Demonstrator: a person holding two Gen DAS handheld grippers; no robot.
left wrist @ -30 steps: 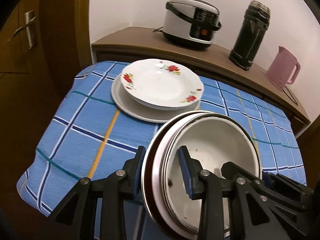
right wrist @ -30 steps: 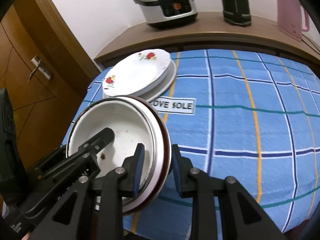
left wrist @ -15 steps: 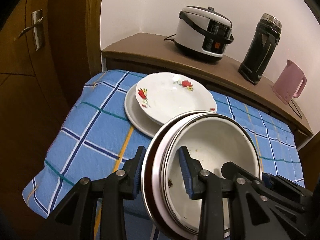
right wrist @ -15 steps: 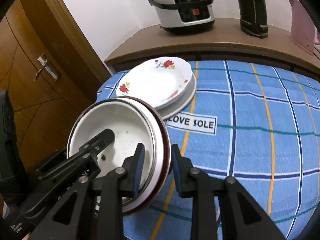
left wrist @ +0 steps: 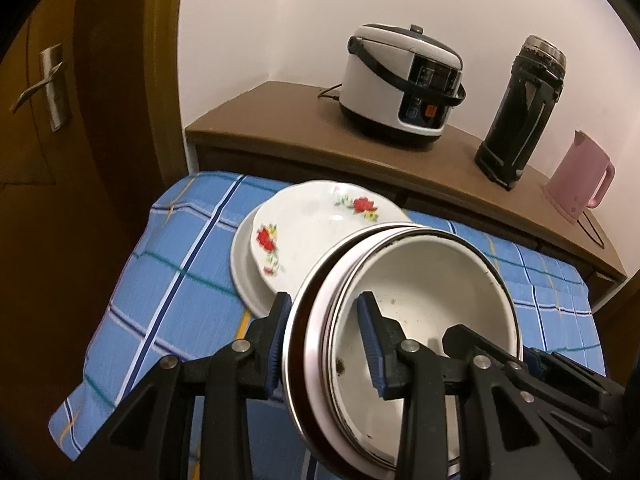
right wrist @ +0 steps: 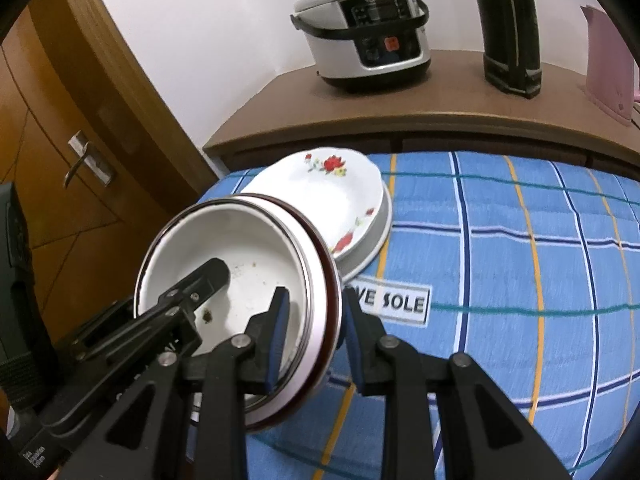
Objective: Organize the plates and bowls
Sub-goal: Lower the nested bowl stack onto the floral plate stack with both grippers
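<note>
A stack of nested bowls [left wrist: 424,280] with a soiled white enamel bowl on top hangs tilted above the blue checked tablecloth [left wrist: 168,280]. My left gripper [left wrist: 324,340] is shut on the stack's left rim, one blue pad inside the top bowl and one outside. On the opposite rim my right gripper [right wrist: 312,328] is shut the same way, and the stack of bowls [right wrist: 240,248] fills its lower left view. Beyond, a white dish with red flowers [left wrist: 316,228] rests on a plain white plate [left wrist: 244,276]; the flowered dish [right wrist: 332,196] shows in the right wrist view too.
A brown sideboard [left wrist: 280,120] behind the table carries a white rice cooker [left wrist: 400,84], a black flask [left wrist: 520,108] and a pink kettle [left wrist: 580,176]. A wooden door [left wrist: 52,120] with a lever handle stands at the left. A printed label [right wrist: 396,304] lies on the cloth.
Both grippers have pulled back and up from the table with the bowl stack held between them. The flowered dish and the sideboard now look farther off and the door shows more.
</note>
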